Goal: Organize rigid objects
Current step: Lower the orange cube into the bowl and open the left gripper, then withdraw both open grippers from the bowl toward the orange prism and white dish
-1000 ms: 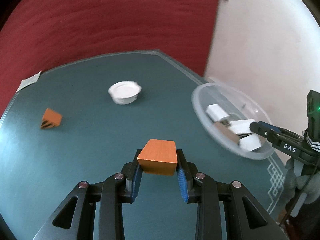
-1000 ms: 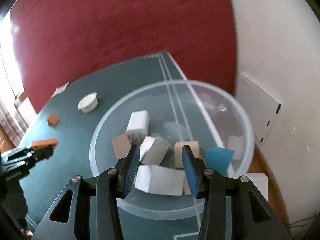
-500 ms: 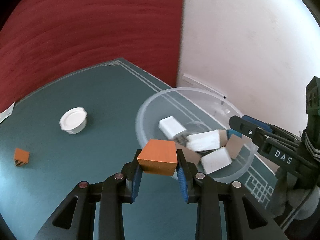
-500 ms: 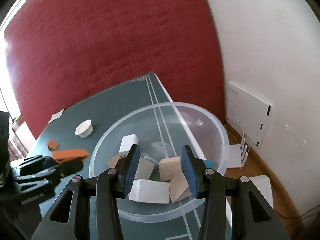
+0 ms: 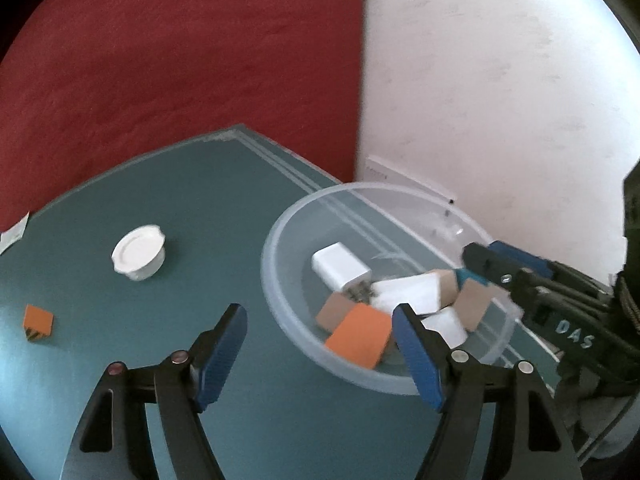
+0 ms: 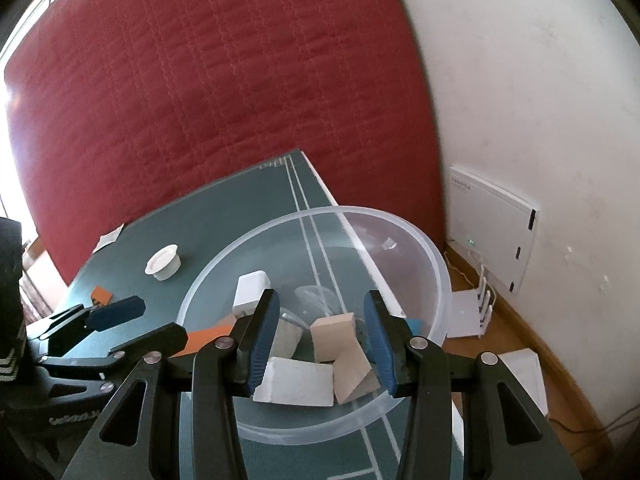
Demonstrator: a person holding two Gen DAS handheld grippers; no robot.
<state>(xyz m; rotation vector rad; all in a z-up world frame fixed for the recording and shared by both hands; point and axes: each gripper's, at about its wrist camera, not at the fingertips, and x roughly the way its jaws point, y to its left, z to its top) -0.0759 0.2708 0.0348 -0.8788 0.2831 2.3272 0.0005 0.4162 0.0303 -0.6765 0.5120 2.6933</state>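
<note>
My left gripper [image 5: 320, 336] is open, over the near rim of the clear plastic bowl [image 5: 280, 224]. An orange wooden block [image 5: 359, 336] sits loose between its fingers, inside the bowl's near edge, touching neither pad. The bowl holds a white charger [image 5: 340, 270], white blocks and tan wooden blocks. My right gripper [image 6: 320, 332] is open and empty above the bowl [image 6: 432, 256]; it also shows at the right of the left wrist view [image 5: 504, 268]. A small orange block [image 5: 38, 320] lies on the green table [image 5: 200, 200] at the left.
A white round lid [image 5: 138, 252] stands on the table left of the bowl. A paper slip [image 5: 14, 232] lies at the far left edge. A red mattress and a white wall stand behind the table. White boxes lie on the floor [image 6: 520, 368] at the right.
My left gripper has opened and let go of the orange block, which now lies in the bowl. The right gripper has risen slightly above the bowl.
</note>
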